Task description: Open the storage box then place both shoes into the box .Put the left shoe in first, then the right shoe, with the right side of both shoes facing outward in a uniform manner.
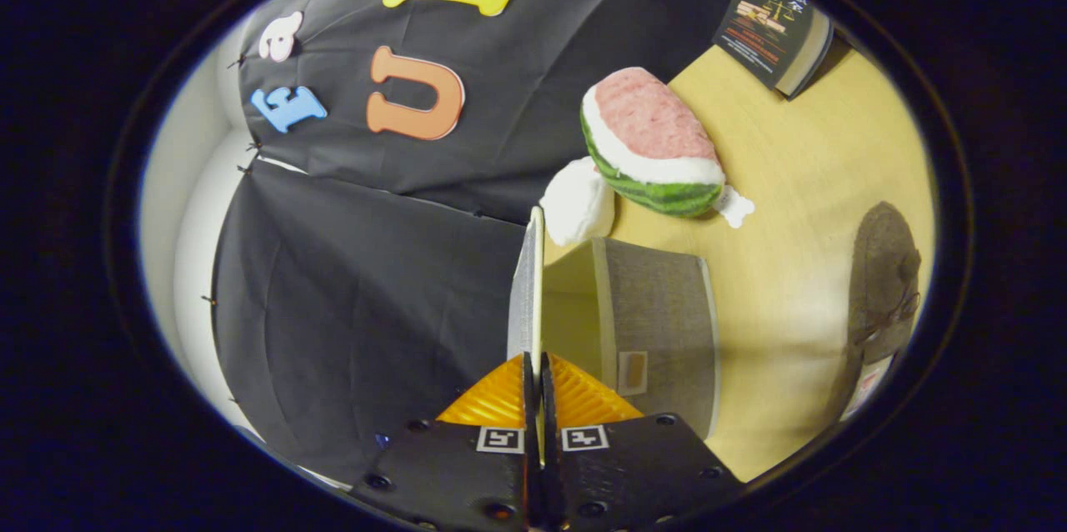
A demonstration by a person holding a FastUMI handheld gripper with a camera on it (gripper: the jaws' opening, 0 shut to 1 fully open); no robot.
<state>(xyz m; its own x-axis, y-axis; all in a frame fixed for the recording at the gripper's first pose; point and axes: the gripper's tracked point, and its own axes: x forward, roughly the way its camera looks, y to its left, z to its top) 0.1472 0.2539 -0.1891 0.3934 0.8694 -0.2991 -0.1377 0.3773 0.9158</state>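
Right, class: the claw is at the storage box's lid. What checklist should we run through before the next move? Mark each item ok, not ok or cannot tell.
1. Claw shut on the lid: ok, both fingers pinch its edge.
2. Storage box open: ok, the lid stands away from the opening and the pale inside shows.
3. Inside of the box free for shoes: cannot tell, only part of it is visible.
4. A shoe at hand: ok, it lies on the table beside the box.
5. Whether that shoe is the left one: cannot tell.
6. Watermelon toy clear of the box: ok, it lies beyond it.
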